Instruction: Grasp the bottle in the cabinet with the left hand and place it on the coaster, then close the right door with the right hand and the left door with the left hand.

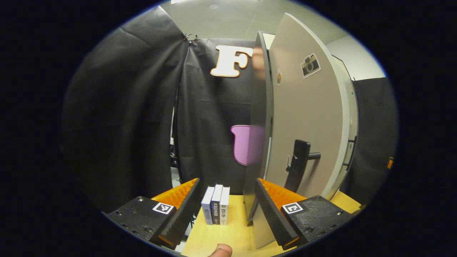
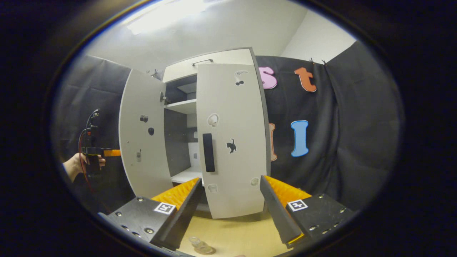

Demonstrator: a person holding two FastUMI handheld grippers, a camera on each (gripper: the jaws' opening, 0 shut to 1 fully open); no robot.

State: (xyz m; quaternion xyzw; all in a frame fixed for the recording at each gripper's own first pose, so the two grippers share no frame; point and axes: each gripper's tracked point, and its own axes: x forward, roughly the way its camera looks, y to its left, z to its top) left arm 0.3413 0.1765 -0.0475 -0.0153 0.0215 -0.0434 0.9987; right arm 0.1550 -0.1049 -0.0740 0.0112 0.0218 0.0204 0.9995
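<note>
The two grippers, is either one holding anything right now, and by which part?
Nothing is held. The left gripper is open, the edge of the grey cabinet's left door standing between its fingers without a visible grip. The right gripper is open before the right door.

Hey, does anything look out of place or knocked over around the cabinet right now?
Nothing looks spilled or damaged. The left door hangs wide open; the right door looks about shut. The bottle stands on the table.
</note>
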